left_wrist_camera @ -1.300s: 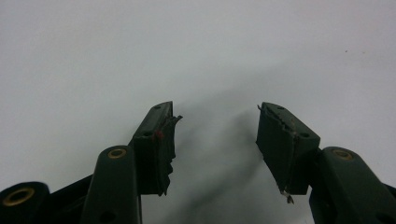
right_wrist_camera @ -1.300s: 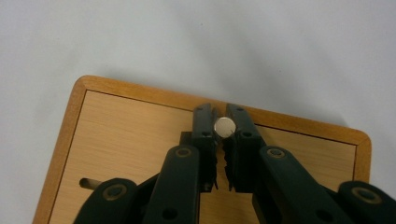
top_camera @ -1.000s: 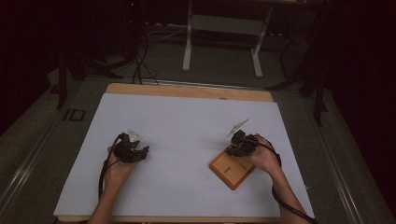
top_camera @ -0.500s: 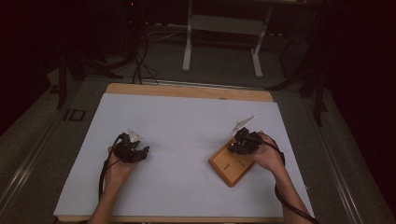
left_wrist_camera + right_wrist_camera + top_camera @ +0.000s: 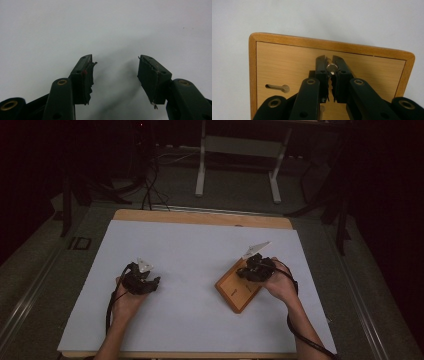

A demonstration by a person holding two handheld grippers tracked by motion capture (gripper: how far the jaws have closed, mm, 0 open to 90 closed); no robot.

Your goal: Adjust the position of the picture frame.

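White-covered worktop (image 5: 190, 250) w/ wooden board (image 5: 239, 286) lying flat at its right side, keyhole slot (image 5: 277, 87) cut in it. Right tongs (image 5: 330, 65) over the board, jaws nearly together, pinching a small metal peg (image 5: 331, 67). Left tongs (image 5: 115, 65) on bare sheet at left, wide apart, holding nothing.
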